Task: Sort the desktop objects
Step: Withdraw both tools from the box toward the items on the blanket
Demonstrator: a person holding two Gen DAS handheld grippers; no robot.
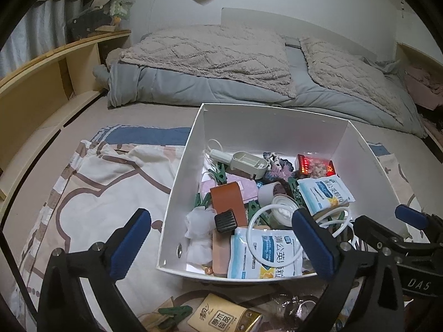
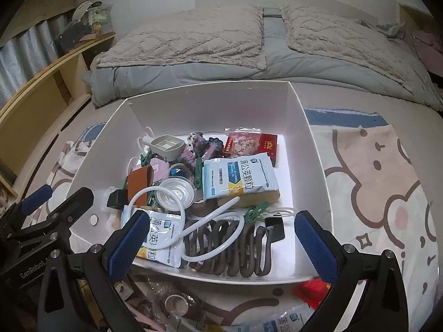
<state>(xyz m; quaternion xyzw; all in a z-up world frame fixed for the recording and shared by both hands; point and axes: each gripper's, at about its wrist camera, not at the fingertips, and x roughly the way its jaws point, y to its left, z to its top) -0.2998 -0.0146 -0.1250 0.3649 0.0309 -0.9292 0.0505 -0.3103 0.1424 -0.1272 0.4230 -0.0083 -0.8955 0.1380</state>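
Place: a white box [image 2: 313, 144] stands on a patterned sheet [image 1: 91, 182] spread over a bed; it already holds many small things.
In the box: two medicine packets, green clips, a white tube [image 2: 166, 193] in a loop, a brown coiled piece [image 2: 229, 249] at the near wall, a red packet at the far wall.
Things not yet sorted: in front of the near wall of the box, on the sheet, lie a gold packet [image 1: 221, 315] and a green clip [image 1: 174, 311]; the right wrist view shows there also a roll of tape [image 2: 174, 301], a red thing [image 2: 313, 289] and one more medicine packet [image 2: 279, 325].
Left gripper [image 1: 221, 246]: fingers spread wide, nothing between them; it hovers over the near left corner of the box.
Right gripper [image 2: 221, 246]: fingers also released and empty, over the near wall of the box.
Key relation: the loose things lie below and behind both sets of fingers, on the near side of the box, so each hand must draw back and dip down. The gold packet is nearer the left gripper, the red thing nearer the right one.
Long axis: the gold packet lies slanted to the near wall of the box; I judge the wrist may need a small turn.
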